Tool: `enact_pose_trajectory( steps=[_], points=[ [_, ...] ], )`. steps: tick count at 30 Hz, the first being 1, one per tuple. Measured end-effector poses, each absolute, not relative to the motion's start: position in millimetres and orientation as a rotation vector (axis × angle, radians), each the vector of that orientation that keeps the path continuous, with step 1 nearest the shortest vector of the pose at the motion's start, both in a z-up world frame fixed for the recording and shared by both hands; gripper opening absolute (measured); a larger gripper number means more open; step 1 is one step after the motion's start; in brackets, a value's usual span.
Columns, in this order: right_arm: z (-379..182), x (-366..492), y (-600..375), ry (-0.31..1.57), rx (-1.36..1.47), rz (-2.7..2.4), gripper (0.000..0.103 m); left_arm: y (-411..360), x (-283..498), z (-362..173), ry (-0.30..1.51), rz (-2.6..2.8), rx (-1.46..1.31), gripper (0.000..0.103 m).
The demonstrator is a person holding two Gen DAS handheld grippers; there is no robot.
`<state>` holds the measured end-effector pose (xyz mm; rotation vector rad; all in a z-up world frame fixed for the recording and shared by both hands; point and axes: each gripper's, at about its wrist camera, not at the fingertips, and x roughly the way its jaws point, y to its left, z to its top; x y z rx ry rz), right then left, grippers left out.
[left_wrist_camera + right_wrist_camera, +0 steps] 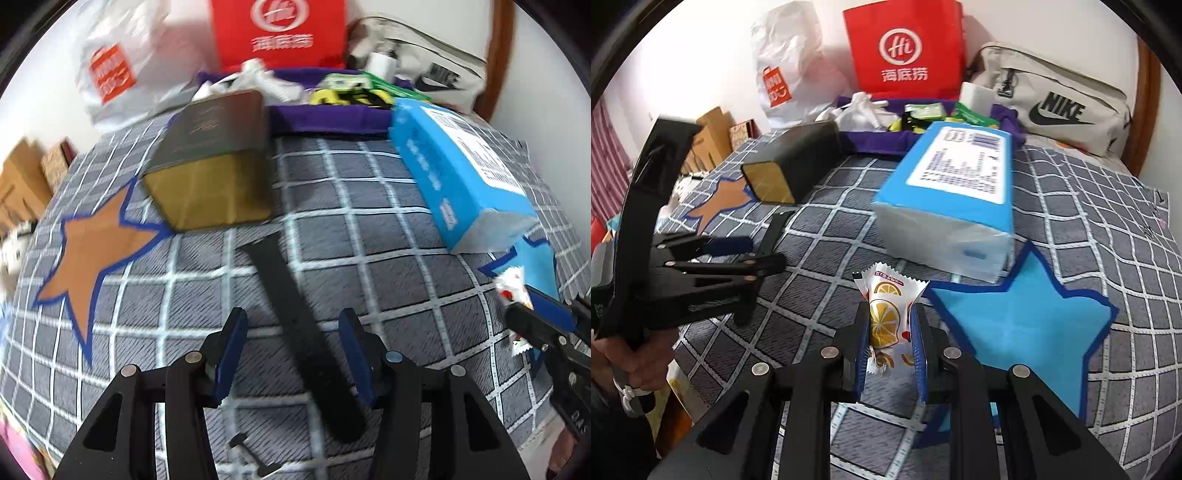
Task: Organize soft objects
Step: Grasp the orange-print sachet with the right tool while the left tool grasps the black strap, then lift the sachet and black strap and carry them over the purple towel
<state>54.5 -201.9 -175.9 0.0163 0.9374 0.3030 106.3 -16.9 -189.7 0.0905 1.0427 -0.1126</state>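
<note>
- Left wrist view: left gripper [291,354] is released, jaws spread wide, w/ the black strap [295,332] lying between them on the bed [369,229]. Nothing is gripped. Judged: jaws straddle the strap to line up a pick.
- Same view: 1 strap, 1 dark box w/ gold end [218,158], 1 blue tissue pack [454,173], 1 orange star patch [92,254]. Both boxes lie flat, well apart, strap between them.
- Purple tray [325,118] sits at far edge of bed, holding white and green/yellow items; count not readable (blur). Judged: tray is the drop-off for soft items.
- Right wrist view: right gripper [891,332] is clenched on 1 candy wrapper [886,314], lemon print, held upright above the bed. Pads press wrapper sides; top sticks out past the tips.
- Same view: 1 blue star patch [1027,325] just right of the gripper, 1 red bag [905,48], 1 white plastic bag [786,55], 1 grey Nike bag [1052,103] behind the tray.
</note>
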Motion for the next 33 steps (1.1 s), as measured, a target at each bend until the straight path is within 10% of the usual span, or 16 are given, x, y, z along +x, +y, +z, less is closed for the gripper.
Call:
enact_pose_trajectory(
  steps=[6,12,33],
  points=[
    [-181,53,-208,0.946,0.037,0.316,0.021,4,105,-188,1.056,-0.052,0.060,0.047],
    [-192,55,-210,0.964,0.049,0.311,0.021,-9,106,-192,0.987,-0.073,0.088,0.020],
    [-153,41,-213,0.894,0.075,0.310,0.021,2,95,-161,0.974,-0.124,-0.012,0.020]
  ],
)
